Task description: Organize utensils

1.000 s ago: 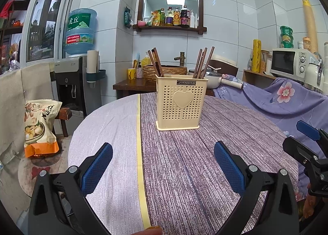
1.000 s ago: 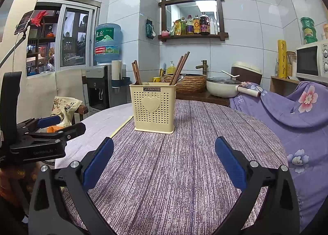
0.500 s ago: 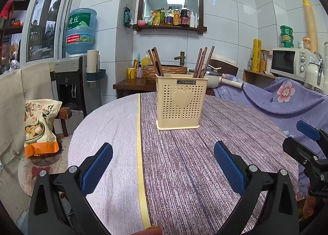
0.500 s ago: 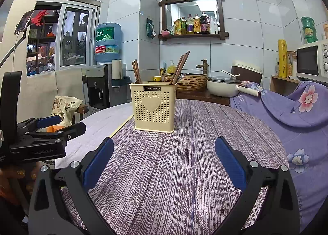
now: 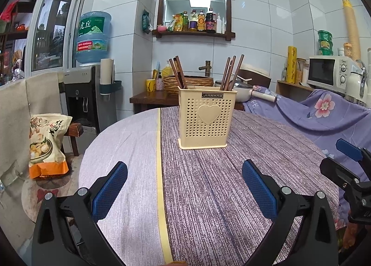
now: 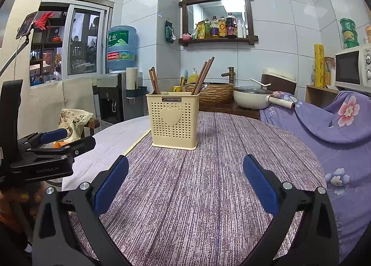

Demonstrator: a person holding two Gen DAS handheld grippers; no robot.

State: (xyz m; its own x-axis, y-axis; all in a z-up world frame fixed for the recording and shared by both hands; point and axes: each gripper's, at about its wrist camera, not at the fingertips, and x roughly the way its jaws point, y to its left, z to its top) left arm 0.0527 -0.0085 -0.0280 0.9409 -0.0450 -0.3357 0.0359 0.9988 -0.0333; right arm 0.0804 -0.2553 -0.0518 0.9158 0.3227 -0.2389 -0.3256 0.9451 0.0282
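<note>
On the round table (image 5: 129, 150), towards its far side, stands my task object: a cream perforated utensil holder (image 5: 207, 118) with a raised heart on its front and a "JIANHAO" label at the rim. Dark brown chopsticks (image 5: 178, 72) lean in its left compartment; a second bundle (image 5: 230, 72) leans right in the other, beside what may be a metal spoon. A purple streaked cloth covers the table, with a yellow strip (image 5: 160, 173) dividing a paler left portion. Behind are white tiled walls, a wooden shelf of bottles (image 5: 199, 22), a water dispenser (image 5: 92, 38) and a microwave (image 5: 329, 71). My left gripper (image 5: 184, 187) and right gripper (image 6: 185, 184) hover level above the near table edge, both spread wide, holding nothing, well apart from the holder.
</note>
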